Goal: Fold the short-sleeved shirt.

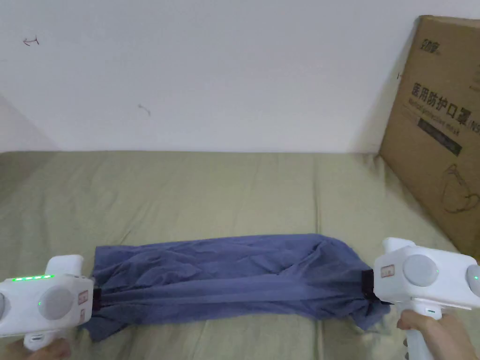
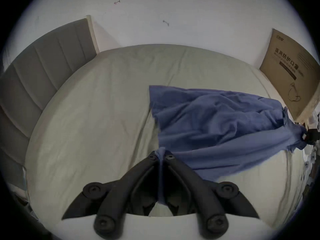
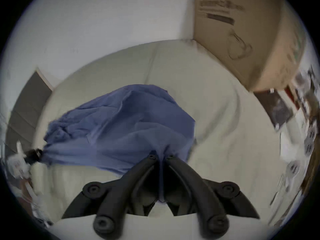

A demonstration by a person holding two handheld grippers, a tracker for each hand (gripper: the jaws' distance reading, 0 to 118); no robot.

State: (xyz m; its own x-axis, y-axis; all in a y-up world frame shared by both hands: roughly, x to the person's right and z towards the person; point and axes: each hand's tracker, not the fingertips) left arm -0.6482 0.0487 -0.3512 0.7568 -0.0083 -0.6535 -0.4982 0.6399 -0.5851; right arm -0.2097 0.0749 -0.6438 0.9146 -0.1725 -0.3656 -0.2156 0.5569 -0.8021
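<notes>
Blue, thin cotton short-sleeved shirt (image 1: 225,276) sags between our two grippers just above the olive-green bed sheet (image 1: 211,187); we judge it light, limp, best held at its ends. Left gripper (image 2: 161,154) and right gripper (image 3: 161,154) each pinch one end. One shirt, one brown cardboard box (image 1: 436,136) beyond its right end.

Soft, even indoor light fills the head view, leaving the wall (image 1: 211,70) bright and only a faint shadow beside the box (image 1: 436,140), with no glare. Both gripper views are dimmer and cooler, framed by a black fisheye ring that bends the bed (image 2: 103,105) edge into a curve. The left gripper view stays fairly sharp, while the right gripper view is smeared by motion blur, worst along its right edge, where the box (image 3: 242,36) print turns illegible.
</notes>
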